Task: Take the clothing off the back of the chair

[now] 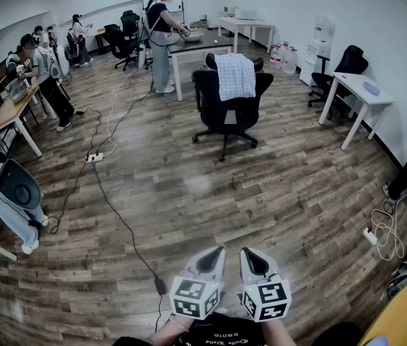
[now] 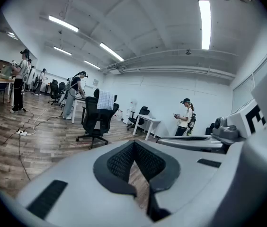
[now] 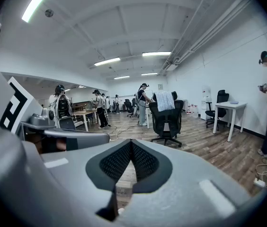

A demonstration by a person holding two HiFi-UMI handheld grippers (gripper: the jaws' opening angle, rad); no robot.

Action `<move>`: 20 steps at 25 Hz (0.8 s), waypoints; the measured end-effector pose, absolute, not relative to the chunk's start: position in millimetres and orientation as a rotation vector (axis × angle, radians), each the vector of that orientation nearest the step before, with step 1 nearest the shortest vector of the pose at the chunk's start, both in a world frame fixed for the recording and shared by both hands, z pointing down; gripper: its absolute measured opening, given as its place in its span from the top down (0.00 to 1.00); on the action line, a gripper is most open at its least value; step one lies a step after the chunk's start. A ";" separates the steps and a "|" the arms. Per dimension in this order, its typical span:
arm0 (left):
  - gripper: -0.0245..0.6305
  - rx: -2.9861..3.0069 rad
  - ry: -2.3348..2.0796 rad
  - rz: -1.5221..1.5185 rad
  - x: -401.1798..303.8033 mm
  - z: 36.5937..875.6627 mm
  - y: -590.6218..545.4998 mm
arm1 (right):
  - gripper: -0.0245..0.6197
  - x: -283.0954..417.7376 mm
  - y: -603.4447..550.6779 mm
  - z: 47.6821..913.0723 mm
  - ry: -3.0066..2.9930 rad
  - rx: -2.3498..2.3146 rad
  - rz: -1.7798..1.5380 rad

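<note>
A light checked shirt hangs over the back of a black office chair in the middle of the room. The same shirt shows small and far in the left gripper view, and the shirt on the chair appears again in the right gripper view. My left gripper and right gripper sit side by side at the bottom of the head view, far from the chair. Both are shut with nothing between their jaws.
A black cable and a power strip lie on the wood floor between me and the chair. White tables stand right and behind the chair. Several people stand at the left and back. More cables lie at the right.
</note>
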State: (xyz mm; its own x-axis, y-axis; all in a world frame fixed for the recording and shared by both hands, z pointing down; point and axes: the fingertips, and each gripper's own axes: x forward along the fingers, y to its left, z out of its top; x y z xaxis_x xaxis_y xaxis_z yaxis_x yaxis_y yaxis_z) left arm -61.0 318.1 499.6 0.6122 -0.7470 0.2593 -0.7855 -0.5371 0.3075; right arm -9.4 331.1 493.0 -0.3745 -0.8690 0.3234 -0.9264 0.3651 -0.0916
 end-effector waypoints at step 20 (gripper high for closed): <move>0.96 2.396 -1.240 0.171 -61.9 512.5 319.8 | 0.95 2.9 334.4 499.7 -2.394 1.620 0.459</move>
State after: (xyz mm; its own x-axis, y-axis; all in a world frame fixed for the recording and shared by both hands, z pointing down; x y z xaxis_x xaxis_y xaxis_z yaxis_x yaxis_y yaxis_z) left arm -61.9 319.8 512.5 0.5912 -0.7479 0.3018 -0.8017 -0.5043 0.3209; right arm 2.9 334.4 499.7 -0.3714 -0.8617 0.3457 -0.9285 0.3456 -0.1361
